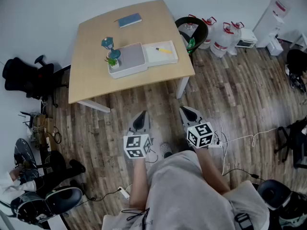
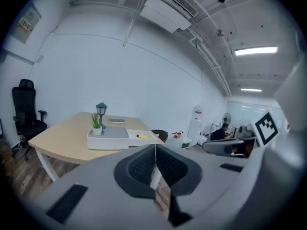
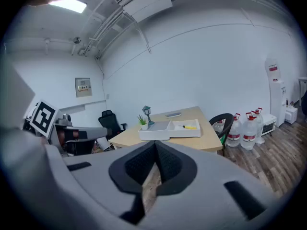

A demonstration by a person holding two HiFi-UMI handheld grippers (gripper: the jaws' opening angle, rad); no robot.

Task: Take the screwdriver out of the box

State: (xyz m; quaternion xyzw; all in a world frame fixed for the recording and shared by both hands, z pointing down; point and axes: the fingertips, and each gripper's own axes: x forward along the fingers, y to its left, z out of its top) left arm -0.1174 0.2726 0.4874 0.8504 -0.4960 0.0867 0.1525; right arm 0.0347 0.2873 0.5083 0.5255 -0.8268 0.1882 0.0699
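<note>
Held left gripper [image 1: 140, 120] and right gripper [image 1: 190, 114] side by side, tipped slightly down, both closed, empty; screwdriver [image 1: 163, 50] in box [image 1: 166, 60] well ahead.

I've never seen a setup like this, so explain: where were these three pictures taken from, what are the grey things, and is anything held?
A person holds a grabbing tool in each hand: the left claw and the right claw. One picture looks down from a camera on the person's head; the other two come from cameras riding on the tools. Both claws are shut and empty. Ahead stands a table with a white box holding a yellow screwdriver, plus a small plant, a toy lamp and a blue notebook.
</note>
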